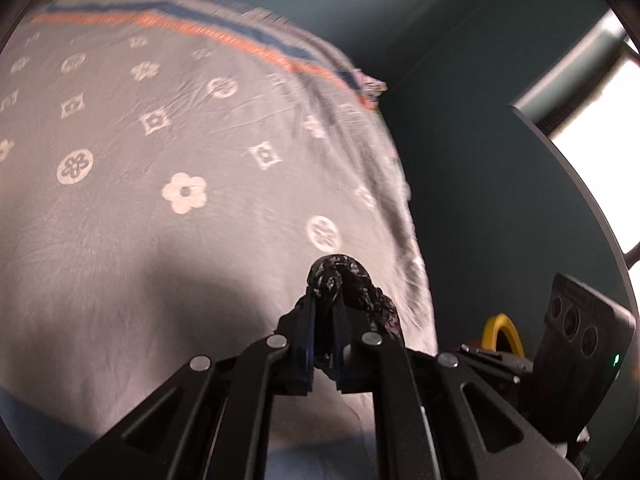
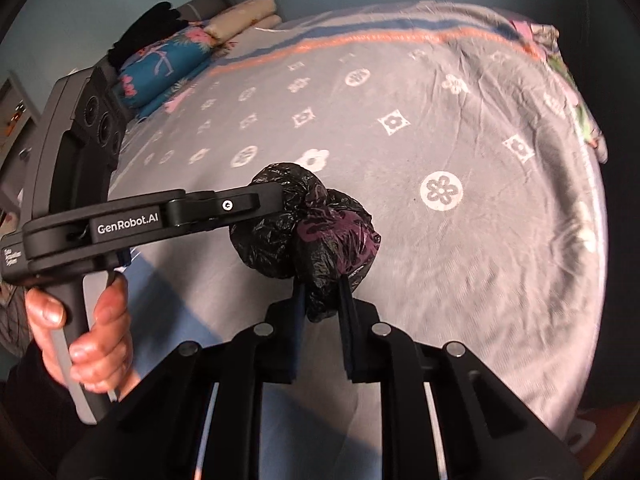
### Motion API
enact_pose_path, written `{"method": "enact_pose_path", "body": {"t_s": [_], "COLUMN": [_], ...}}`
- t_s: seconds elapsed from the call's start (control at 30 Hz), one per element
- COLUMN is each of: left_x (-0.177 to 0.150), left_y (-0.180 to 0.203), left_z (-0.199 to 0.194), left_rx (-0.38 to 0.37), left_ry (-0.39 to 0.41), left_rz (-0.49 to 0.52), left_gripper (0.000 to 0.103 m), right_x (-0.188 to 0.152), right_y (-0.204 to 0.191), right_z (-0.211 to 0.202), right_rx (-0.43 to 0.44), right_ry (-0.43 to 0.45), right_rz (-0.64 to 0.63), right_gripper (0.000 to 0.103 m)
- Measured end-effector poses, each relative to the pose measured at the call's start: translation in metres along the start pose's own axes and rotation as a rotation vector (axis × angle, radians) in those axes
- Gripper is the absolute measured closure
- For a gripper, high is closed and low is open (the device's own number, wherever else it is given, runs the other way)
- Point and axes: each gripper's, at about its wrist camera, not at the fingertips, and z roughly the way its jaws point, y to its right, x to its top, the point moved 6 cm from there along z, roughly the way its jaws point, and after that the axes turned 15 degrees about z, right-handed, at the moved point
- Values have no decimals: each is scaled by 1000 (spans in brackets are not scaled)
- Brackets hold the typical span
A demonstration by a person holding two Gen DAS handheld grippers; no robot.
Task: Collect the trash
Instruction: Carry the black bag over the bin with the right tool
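Right wrist view: the black bag hangs bunched over the bed, pinched at two places. The right gripper is clamped on the bag's lower part, plastic bulging above its fingertips. The left gripper, held by a hand, reaches in from the left, closed on the bag's upper edge. Left wrist view shows that gripper squeezed tight on crumpled black plastic poking past its tips.
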Motion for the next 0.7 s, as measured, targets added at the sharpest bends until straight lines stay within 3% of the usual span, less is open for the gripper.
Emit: {"method": "enact_pose_path", "body": {"t_s": [0.37, 0.7], "left_x": [-33, -46], "left_y": [111, 209], "left_z": [-75, -128], "left_rx": [27, -28], "left_ry": [117, 240], "left_rz": [214, 368], "left_gripper": [97, 97], "right_x": [-61, -108], "right_y": [-5, 4], "right_z": [-116, -227], "right_rx": [61, 99], "right_ry": [60, 213], "right_rz": [-10, 36], "right_gripper": [88, 88]}}
